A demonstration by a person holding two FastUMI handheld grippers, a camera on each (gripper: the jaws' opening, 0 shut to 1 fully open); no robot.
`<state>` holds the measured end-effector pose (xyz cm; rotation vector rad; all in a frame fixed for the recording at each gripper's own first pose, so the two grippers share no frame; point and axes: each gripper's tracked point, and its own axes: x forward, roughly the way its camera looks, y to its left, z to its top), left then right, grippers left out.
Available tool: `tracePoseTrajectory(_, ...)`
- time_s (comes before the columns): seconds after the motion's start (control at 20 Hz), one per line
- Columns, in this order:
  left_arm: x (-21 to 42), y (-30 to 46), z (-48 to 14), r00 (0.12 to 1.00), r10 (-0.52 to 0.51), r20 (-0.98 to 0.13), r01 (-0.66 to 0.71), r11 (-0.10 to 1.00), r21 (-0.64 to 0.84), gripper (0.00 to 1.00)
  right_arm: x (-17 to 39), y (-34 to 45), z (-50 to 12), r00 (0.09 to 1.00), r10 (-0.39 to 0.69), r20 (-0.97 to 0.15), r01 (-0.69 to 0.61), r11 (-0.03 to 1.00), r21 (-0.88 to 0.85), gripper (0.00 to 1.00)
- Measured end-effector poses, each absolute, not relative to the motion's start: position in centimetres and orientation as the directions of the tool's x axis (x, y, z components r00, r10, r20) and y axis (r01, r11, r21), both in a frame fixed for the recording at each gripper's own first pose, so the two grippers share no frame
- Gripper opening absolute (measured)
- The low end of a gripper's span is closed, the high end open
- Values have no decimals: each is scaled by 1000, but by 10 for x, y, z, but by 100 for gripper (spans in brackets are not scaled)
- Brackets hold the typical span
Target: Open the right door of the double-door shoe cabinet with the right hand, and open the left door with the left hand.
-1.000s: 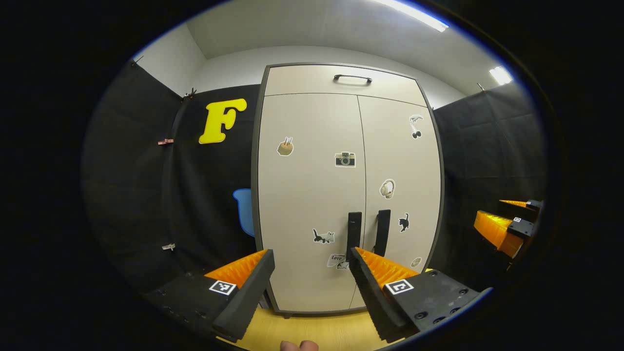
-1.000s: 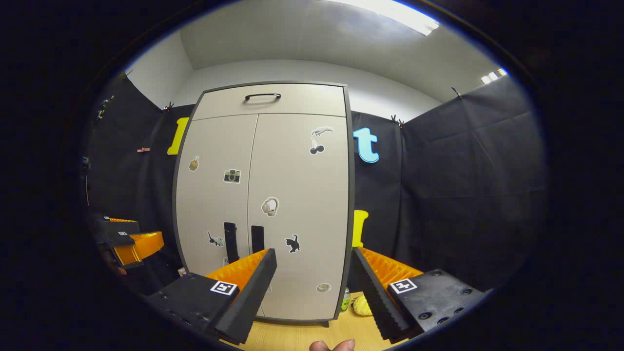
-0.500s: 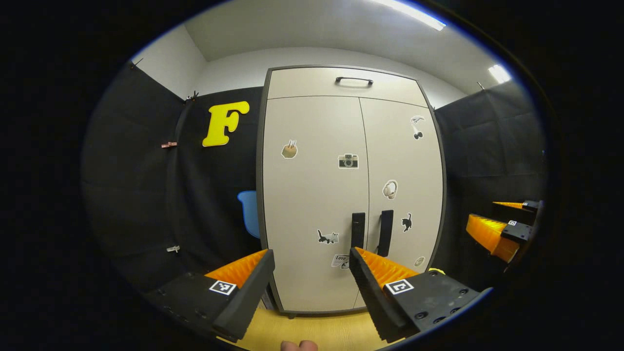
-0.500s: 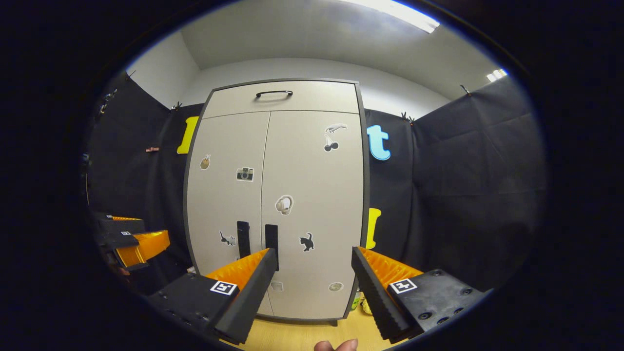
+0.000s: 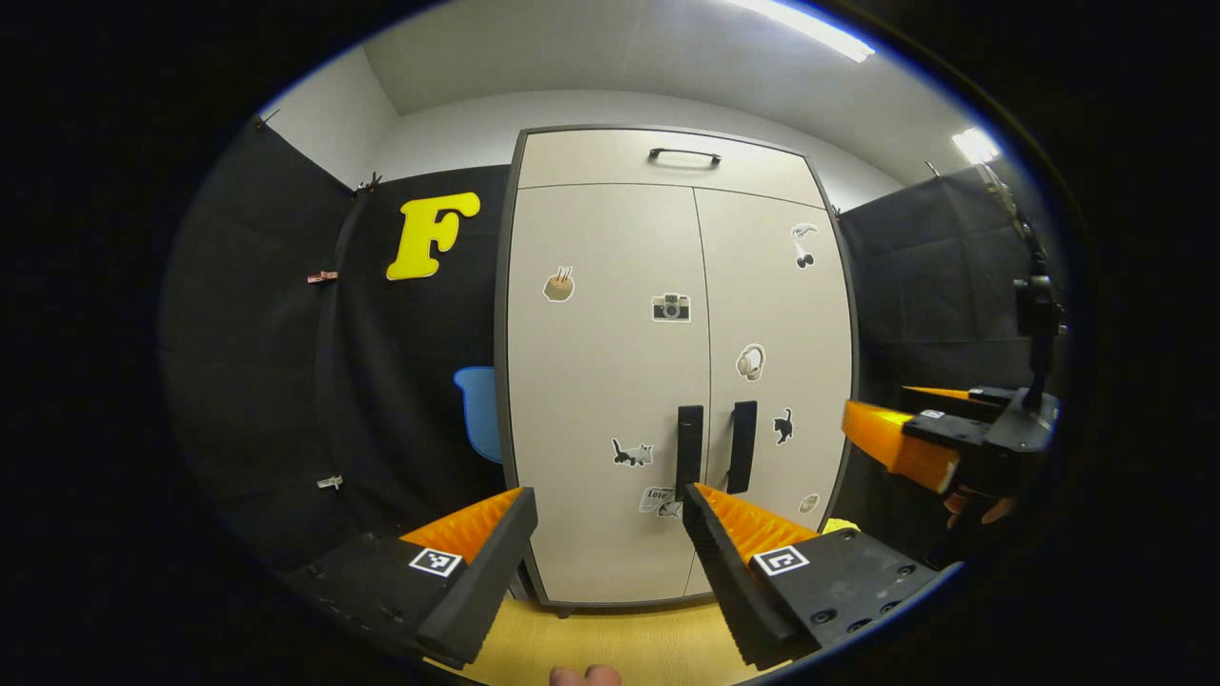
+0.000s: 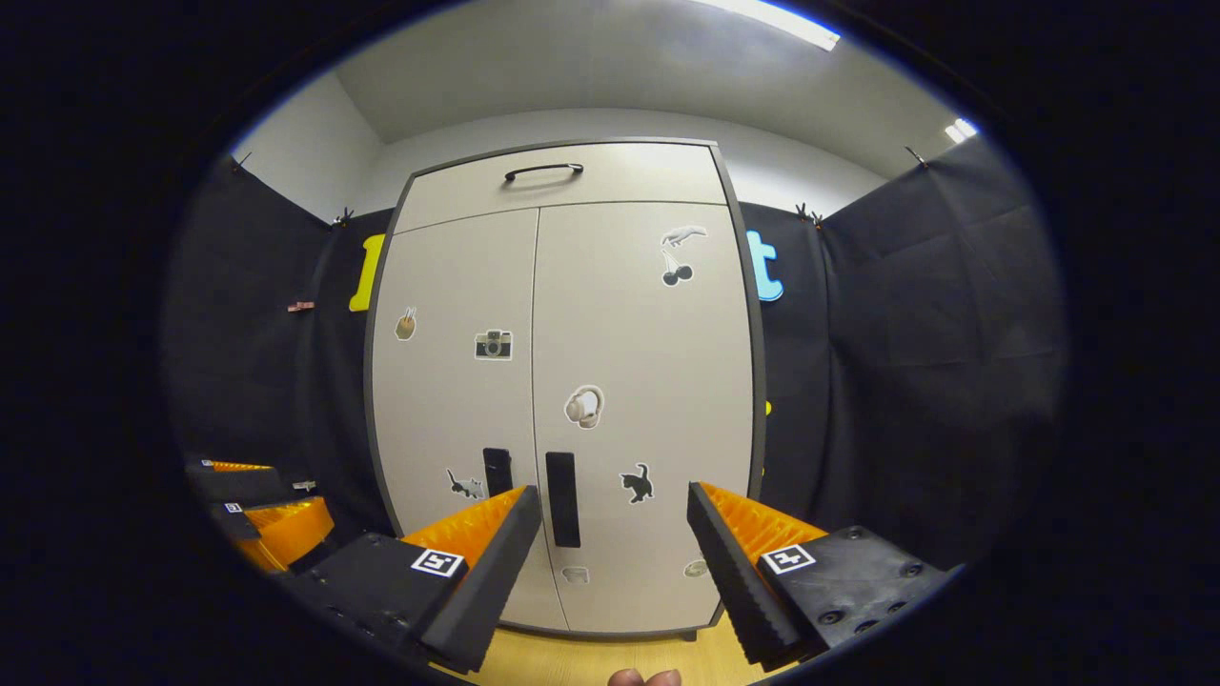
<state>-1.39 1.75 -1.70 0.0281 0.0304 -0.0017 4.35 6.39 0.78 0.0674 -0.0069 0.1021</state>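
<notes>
while both doors of the shoe cabinet (image 6: 562,381) are sitting closed on the desk (image 6: 591,657), the left hand-held gripper (image 5: 610,505) and right hand-held gripper (image 6: 615,500) are hovering before it, jaws wide.

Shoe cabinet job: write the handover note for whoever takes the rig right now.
Left gripper: open, empty, short of the cabinet.
Right gripper: open, empty, facing the right door, not touching.
Shoe cabinet: both doors shut; left handle and right handle flank the centre seam.
Done: nothing opened.
Left: right gripper pulls the right door, then left gripper pulls the left door.
</notes>
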Motion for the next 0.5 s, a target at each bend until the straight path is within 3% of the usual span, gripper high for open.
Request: tracePoseTrajectory(0.5,-25,32,-27,999,-19,-46,20,1000,4,95,131,117,-35,993,114,-37,-113,993,36,98)
